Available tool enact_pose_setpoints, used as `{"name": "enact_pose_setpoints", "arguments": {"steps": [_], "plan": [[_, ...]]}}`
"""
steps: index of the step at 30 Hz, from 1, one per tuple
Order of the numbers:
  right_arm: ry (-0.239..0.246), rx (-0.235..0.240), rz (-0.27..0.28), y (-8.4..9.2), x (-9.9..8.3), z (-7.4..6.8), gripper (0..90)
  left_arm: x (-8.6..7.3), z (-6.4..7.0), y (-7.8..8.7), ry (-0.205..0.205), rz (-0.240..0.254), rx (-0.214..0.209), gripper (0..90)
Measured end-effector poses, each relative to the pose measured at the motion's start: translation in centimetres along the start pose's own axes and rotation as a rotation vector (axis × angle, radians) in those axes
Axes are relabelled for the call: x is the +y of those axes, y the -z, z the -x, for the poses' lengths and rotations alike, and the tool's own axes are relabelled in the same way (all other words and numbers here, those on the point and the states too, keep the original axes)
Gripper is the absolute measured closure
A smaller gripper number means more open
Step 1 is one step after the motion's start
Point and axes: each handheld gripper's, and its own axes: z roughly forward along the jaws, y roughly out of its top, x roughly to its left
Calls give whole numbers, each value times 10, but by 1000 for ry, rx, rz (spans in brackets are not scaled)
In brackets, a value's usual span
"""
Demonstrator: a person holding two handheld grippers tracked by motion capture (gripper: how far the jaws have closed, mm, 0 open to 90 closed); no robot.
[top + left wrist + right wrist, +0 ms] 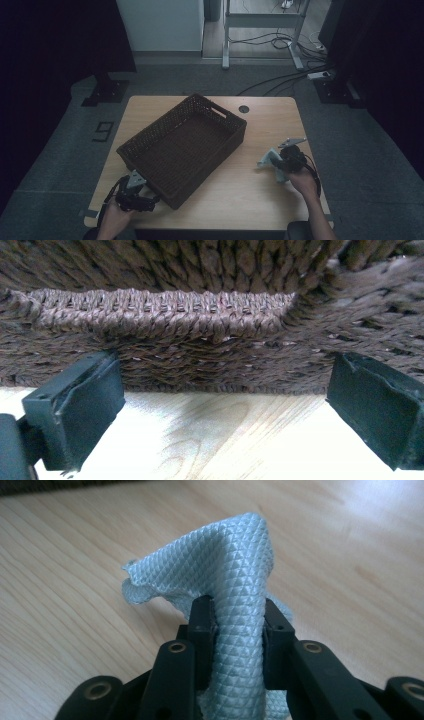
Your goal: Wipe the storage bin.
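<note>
**Right gripper view: cloth pinched, basket waiting**

Right gripper view shows your right tool (239, 615) pressed together on a fold of the pale blue cloth (235, 565); the pads clamp a bunched ridge of it, so the rest stands up and drapes loosely over the tabletop (75, 605). Gripping a gathered fold rather than a flat edge looks like the sensible way to get thin fabric off a smooth surface. In the high view the cloth (267, 159) sits at about 4 o'clock on the tabletop, at your right hand (300, 175), well apart from the wicker basket (182, 145).

The basket lies skewed across the middle, one corner pointing to 7 o'clock, open side up and with nothing lying in it: probably where the cloth is meant to go. Your left tool (145, 192) rests at that near corner. In the left gripper view its jaws are spread wide, either side of the woven wall (165, 315) and not touching it; it seems placed there to steady the basket.

No brand, label or writing can be read on cloth or basket. A dark shape on the floor (103, 131) at 9 o'clock resembles a digit, but it is too small to be sure.
</note>
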Motion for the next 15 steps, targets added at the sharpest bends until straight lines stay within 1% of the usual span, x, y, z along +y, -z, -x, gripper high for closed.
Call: {"name": "enact_pose_setpoints", "arguments": {"steps": [2, 6, 8, 11, 15], "plan": [[5, 8, 19, 2, 3, -1, 708, 0, 0, 0, 2, -1, -1, 12], [15, 25, 38, 3, 8, -3, 709, 0, 0, -1, 4, -3, -8, 6], [15, 31, 58, 4, 12, -4, 710, 0, 0, -1, 4, -5, -11, 4], [19, 44, 75, 6, 18, -5, 711, 0, 0, -3, 6, -6, -20, 3], [20, 49, 96, 7, 25, -6, 712, 0, -1, -4, 14, -2, -28, 1]]}}
